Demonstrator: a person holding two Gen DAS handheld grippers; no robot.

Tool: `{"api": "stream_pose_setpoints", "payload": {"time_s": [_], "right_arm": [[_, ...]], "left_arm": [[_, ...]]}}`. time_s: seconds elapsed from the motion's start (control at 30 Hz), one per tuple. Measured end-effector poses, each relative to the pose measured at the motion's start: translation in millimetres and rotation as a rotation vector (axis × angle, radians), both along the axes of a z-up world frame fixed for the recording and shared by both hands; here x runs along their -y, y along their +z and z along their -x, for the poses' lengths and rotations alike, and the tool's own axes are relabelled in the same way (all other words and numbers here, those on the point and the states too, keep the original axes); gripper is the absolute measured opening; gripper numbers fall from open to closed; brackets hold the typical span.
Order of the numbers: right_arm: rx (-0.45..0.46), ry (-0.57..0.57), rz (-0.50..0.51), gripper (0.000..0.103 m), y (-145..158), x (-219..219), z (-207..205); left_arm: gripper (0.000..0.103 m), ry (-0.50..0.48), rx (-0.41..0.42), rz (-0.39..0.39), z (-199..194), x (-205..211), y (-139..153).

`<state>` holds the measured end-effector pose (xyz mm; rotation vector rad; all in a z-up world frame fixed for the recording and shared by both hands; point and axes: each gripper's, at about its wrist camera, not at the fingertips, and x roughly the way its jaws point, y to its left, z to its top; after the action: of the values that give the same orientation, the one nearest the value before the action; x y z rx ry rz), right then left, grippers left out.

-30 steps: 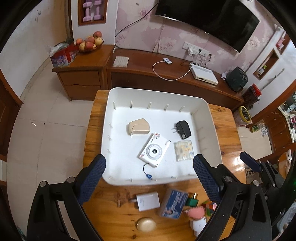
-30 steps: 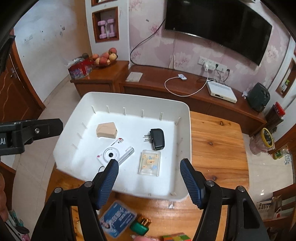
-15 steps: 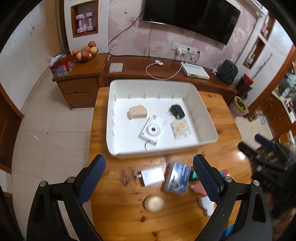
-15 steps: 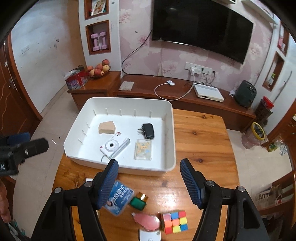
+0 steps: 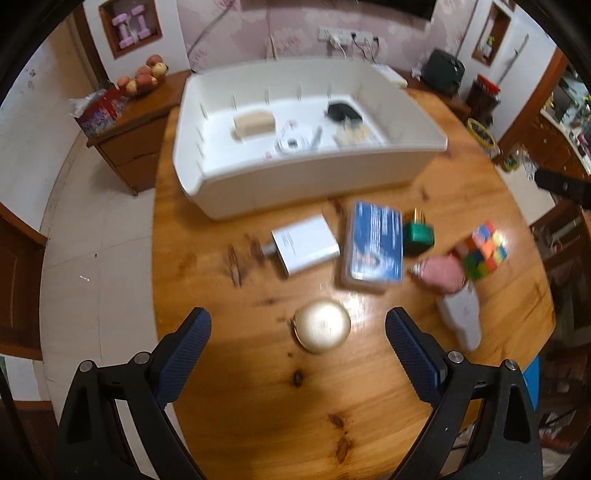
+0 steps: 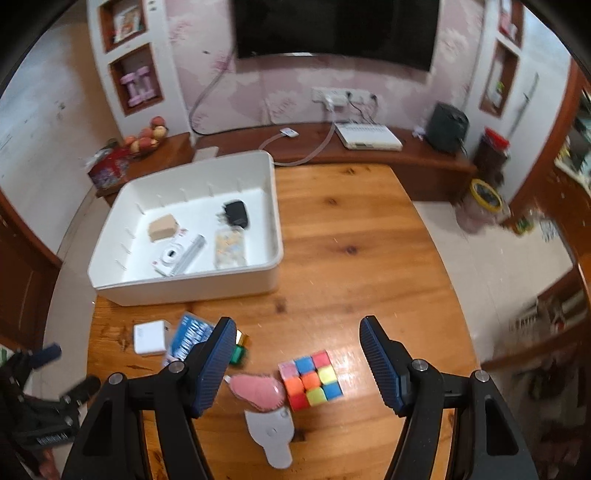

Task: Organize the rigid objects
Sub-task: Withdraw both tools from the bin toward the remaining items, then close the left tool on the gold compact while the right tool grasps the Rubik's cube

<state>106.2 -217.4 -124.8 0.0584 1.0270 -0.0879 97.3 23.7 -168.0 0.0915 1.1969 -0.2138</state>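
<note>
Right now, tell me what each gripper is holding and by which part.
Nothing is held. The left gripper stands open above the round cream object, not touching it; the right gripper is open over the colour cube.

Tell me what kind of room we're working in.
Most likely a home living room: a wall-mounted TV hangs over a long wooden cabinet, a fruit bowl sits on a side unit, and the white bin rests on a wooden table.
</note>
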Motion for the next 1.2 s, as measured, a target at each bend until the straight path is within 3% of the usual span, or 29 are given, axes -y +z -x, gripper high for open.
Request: {"api": "stream_pose_setpoints", "payload": {"time_s": [0.23,0.5,1.2], "right_arm": [[-0.086,0.032,0.025,0.070,-40.1,6.1,7.8],[-0.182,0.114,0.077,0.070,-86.0,0.5,11.0],[-0.259,0.180,0.088,0.070,-118.9,0.4,-4.4]], "left_arm": [[0.096,-0.047,-0.045,-0.023,6.8,5.0,-37.8],[0.096,-0.028,-0.118,-0.006,5.1,-0.2,-68.8],[0.094,0.009,-0.157,-0.004,-9.2,6.1,-89.6]]}}
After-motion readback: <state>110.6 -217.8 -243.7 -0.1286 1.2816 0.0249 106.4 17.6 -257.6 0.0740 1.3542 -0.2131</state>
